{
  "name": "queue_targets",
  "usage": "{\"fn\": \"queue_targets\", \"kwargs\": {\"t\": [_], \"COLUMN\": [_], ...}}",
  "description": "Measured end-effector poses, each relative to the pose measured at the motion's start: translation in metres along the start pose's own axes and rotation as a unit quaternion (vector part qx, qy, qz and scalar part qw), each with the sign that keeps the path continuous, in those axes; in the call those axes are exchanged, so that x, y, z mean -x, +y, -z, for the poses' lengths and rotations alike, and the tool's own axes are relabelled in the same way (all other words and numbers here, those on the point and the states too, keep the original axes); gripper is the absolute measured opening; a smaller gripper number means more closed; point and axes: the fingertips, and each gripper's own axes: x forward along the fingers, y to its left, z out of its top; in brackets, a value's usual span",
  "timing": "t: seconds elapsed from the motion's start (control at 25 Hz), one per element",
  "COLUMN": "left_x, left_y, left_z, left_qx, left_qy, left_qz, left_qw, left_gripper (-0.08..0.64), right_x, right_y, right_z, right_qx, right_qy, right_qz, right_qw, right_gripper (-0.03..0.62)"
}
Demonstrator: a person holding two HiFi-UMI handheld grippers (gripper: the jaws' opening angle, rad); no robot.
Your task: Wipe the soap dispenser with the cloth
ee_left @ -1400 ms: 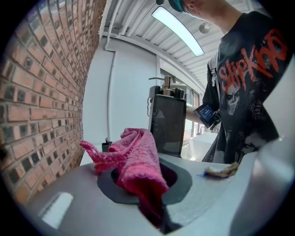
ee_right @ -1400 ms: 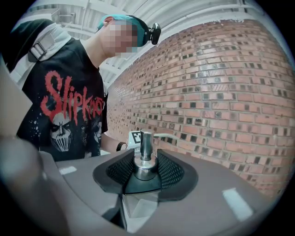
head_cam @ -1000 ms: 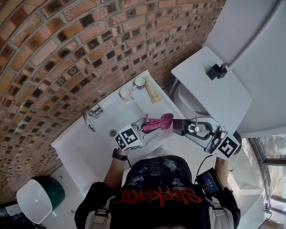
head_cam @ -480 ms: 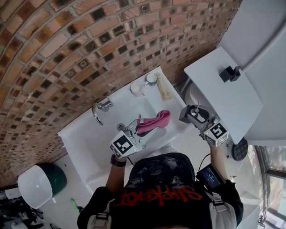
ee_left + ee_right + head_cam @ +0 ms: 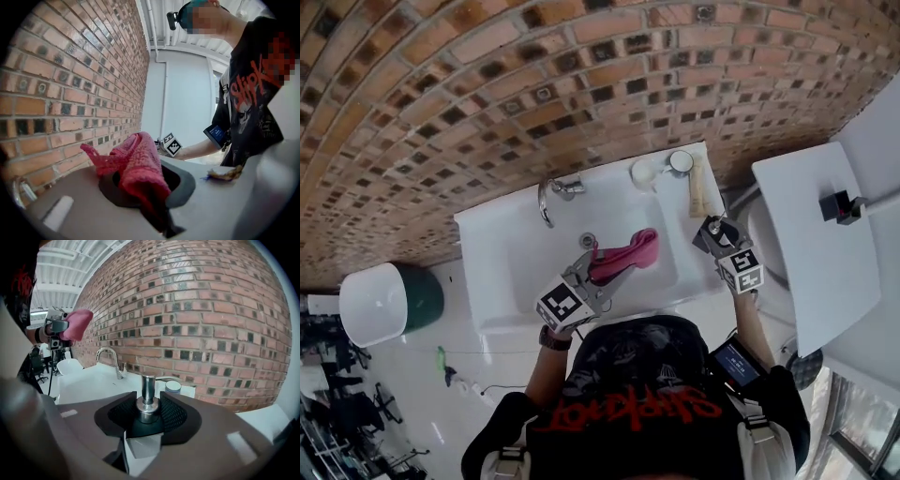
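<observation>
My right gripper (image 5: pixel 713 232) grips soap dispenser (image 5: pixel 147 401) by right edge of sink (image 5: pixel 497 234); left gripper (image 5: pixel 589 265) pinches cloth (image 5: pixel 138 164). I'd hold steady, rub all round.

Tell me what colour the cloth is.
The cloth is pink, shown best in the left gripper view.

Fuzzy matt terry on pink cloth (image 5: pixel 138 166). Pretty shiny metal pump, dark glossy body on soap dispenser (image 5: pixel 147 397). Smooth glossy white sink (image 5: pixel 502 253), polished chrome tap (image 5: pixel 544 202), rough matt brick wall (image 5: pixel 487 84).
</observation>
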Motion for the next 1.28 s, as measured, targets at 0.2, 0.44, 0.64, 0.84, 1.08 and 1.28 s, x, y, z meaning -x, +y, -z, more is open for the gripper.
{"fn": "queue_targets", "kwargs": {"t": [0.2, 0.44, 0.64, 0.84, 1.08, 1.28], "left_x": [0.013, 0.024, 0.032, 0.026, 0.004, 0.001], "left_y": [0.007, 0.014, 0.018, 0.021, 0.027, 0.022], "left_z": [0.006, 0.007, 0.006, 0.008, 0.000, -0.006], "left_qx": [0.014, 0.026, 0.036, 0.050, 0.043, 0.043], "left_qy": [0.007, 0.013, 0.017, 0.020, 0.020, 0.014], "left_qz": [-0.050, -0.106, -0.139, -0.149, -0.138, -0.131], "left_qw": [0.9986, 0.9939, 0.9895, 0.9873, 0.9893, 0.9903], "left_gripper": [0.051, 0.051, 0.051, 0.051, 0.051, 0.051], "right_x": [-0.056, -0.108, -0.121, -0.111, -0.110, -0.096], "right_y": [0.001, -0.005, 0.002, -0.001, -0.002, 0.003], "right_z": [0.017, 0.017, 0.017, 0.028, 0.028, 0.027], "right_qx": [0.007, 0.027, 0.050, 0.048, 0.046, 0.031], "right_qy": [0.019, 0.015, -0.009, -0.017, -0.016, -0.026], "right_qz": [-0.035, -0.052, -0.058, -0.059, -0.068, -0.073], "right_qw": [0.999, 0.998, 0.997, 0.997, 0.996, 0.997], "right_gripper": [0.149, 0.149, 0.149, 0.152, 0.152, 0.229]}}
